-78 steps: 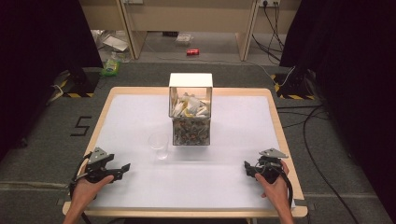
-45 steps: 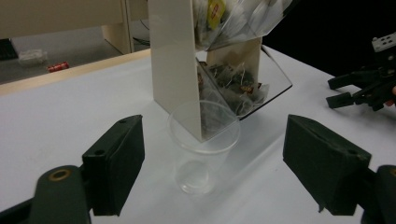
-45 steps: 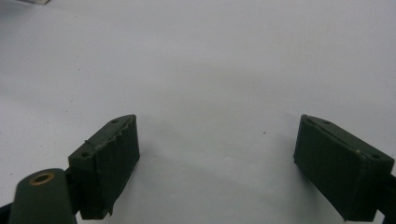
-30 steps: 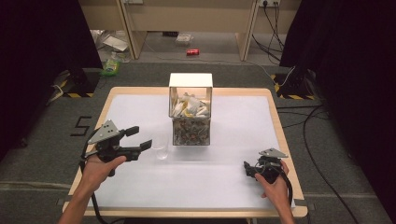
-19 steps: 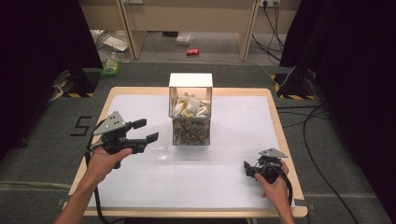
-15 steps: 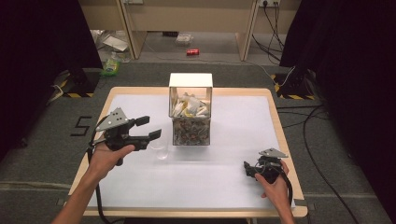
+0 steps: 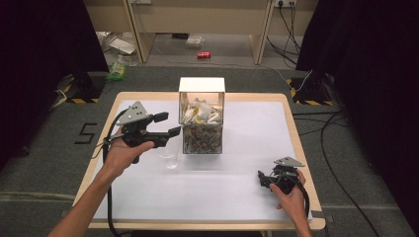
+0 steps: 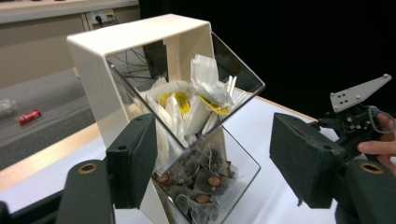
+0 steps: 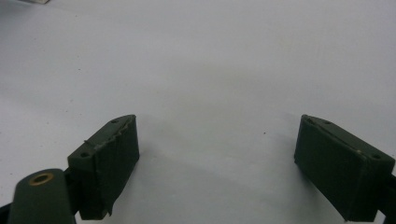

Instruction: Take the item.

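**Left gripper raised beside the box, nothing held**

Left gripper is off the table, just left of the box, pointing at it. Jaws apart with nothing between the pads; they have just been closing a little. In the left gripper view the box sits straight ahead between the jaws but beyond them, not touching.

A clear glass stands on the table just below and in front of that gripper, near the box's lower left corner. Looks empty, but it is hard to read against the white top.

Box – clear walls, white top and back, two levels. Upper level, with a slanted clear front: white paper packets, some with yellow labels, standing on end. Lower level: a heap of darker tea bags with round tags.

Right gripper lies low at the table's near right edge, well apart from the box. Jaws wide, only bare table between them in the right gripper view.

Versus earlier: the left gripper began at the near left edge of the table, then came up and in toward the box. The right gripper, box and glass are where they were.

Hard to tell – label print on the packets is too small. The box's base is cut off in the left gripper view, and the left jaw covers part of its near wall.
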`<state>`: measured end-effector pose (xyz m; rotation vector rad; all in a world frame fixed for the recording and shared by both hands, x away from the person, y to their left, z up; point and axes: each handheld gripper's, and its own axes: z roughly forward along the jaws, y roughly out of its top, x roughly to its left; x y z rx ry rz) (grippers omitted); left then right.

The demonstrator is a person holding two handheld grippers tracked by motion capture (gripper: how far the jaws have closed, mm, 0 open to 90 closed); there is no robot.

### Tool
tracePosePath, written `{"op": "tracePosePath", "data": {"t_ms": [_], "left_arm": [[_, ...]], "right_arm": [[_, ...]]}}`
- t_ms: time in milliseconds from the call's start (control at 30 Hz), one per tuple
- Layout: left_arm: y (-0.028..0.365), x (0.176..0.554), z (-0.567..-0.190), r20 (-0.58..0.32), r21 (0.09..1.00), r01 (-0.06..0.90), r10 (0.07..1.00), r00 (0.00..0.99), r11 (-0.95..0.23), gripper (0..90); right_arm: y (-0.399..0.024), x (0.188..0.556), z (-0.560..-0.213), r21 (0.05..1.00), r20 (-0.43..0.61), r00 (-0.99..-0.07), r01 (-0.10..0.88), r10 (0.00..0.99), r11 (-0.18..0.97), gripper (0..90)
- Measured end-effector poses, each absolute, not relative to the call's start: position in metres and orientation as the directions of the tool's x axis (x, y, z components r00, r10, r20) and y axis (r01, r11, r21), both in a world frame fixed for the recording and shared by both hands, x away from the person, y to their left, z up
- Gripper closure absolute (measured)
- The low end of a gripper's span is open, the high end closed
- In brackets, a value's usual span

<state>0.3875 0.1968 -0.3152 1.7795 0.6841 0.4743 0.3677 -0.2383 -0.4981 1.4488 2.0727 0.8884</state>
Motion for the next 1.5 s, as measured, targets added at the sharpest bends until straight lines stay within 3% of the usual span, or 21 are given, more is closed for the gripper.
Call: {"op": "tracePosePath", "data": {"t_ms": [733, 1233, 1500], "left_arm": [[0.157, 0.415, -0.308, -0.014, 0.950, 0.212, 0.651, 0.759, -0.227, 39.0], [0.136, 0.438, -0.314, -0.036, 0.930, 0.271, 0.671, 0.741, -0.250, 40.4], [0.127, 0.444, -0.316, -0.023, 0.917, 0.291, 0.691, 0.723, -0.274, 47.7]], "right_arm": [[-0.238, 0.368, -0.498, 0.726, -0.005, -0.342, 0.645, 0.940, 0.238, 14.3], [-0.238, 0.368, -0.498, 0.726, -0.005, -0.343, 0.644, 0.939, 0.239, 14.2], [-0.238, 0.368, -0.498, 0.726, -0.004, -0.343, 0.644, 0.939, 0.238, 14.1]]}}
